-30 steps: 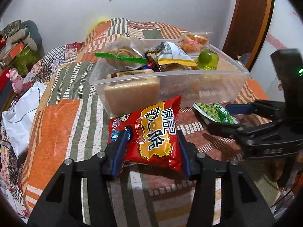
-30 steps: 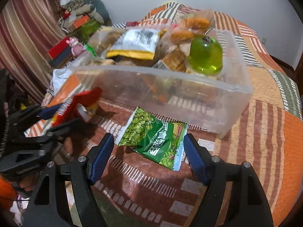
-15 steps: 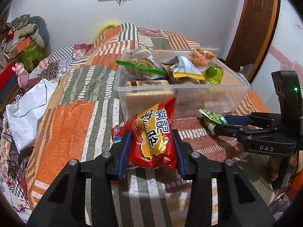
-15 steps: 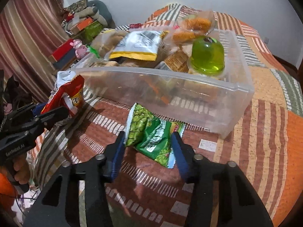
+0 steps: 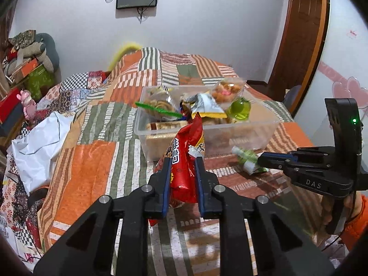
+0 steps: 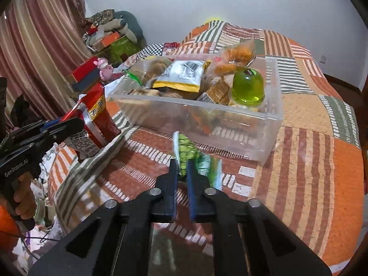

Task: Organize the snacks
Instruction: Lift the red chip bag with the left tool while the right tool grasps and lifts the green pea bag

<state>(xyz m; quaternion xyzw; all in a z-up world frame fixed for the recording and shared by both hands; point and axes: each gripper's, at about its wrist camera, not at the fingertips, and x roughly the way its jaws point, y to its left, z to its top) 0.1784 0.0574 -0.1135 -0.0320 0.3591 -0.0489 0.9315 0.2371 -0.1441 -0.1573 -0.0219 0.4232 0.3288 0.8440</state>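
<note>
My left gripper [image 5: 182,163] is closing tight on a red snack bag [image 5: 184,147], pads pressing both its sides, and the crumpled bag stands upright off the quilt. My right gripper [image 6: 181,164] is likewise closing on a green pea packet [image 6: 185,148], pinched narrow and raised. Just beyond both stands a clear plastic bin [image 6: 271,115] holding several snacks and a green jelly cup [image 6: 247,87]. The right wrist view has the left gripper [image 6: 76,123] with the red bag [image 6: 99,112] at the left. In the left wrist view the right gripper [image 5: 262,161] holds the green packet [image 5: 247,158].
The bin rests on a patchwork quilt [image 5: 92,161] covering a bed. A white plastic bag [image 5: 39,142] lies at the bed's left edge, with a pink toy [image 5: 27,105] and stacked boxes beyond. A wooden door [image 5: 299,46] is at the right. Hands in orange sleeves hold the grippers.
Both grippers closed from wide open onto their packets and rose. The red bag and the green packet went from lying flat on the quilt to squeezed and lifted.
</note>
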